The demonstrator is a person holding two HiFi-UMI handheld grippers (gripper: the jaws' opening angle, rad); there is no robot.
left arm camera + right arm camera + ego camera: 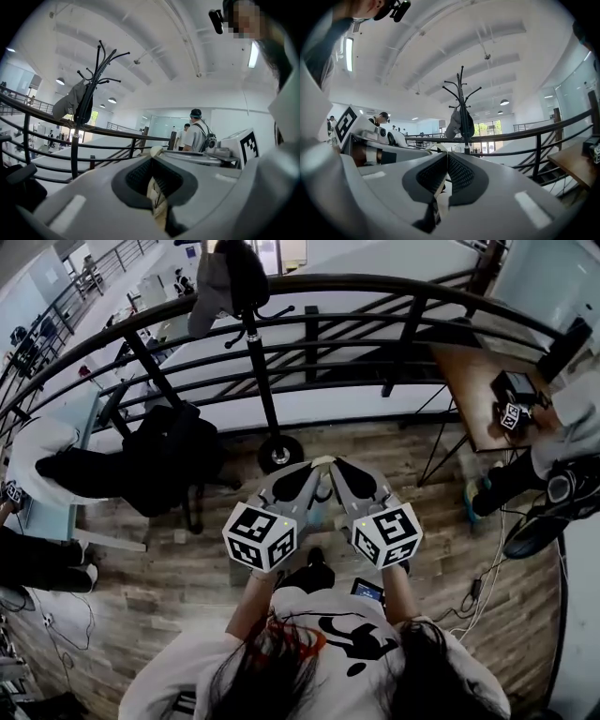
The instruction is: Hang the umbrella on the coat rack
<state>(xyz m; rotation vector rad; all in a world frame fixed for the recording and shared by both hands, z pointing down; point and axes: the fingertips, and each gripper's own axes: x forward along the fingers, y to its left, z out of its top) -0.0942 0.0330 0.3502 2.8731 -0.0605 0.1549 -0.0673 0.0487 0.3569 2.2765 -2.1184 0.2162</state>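
Head view: left gripper (309,471) and right gripper (339,469) jaws each pinch cream umbrella (151,190) facing coat rack (262,381); cap (70,103) lettering unreadable

umbrella (156,194): we see only a cream sliver, at 6 o'clock from rack's base;
coat rack (261,371): black, upright, at 12 o'clock

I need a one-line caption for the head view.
The left gripper and right gripper jointly pinch a cream object before the coat rack.
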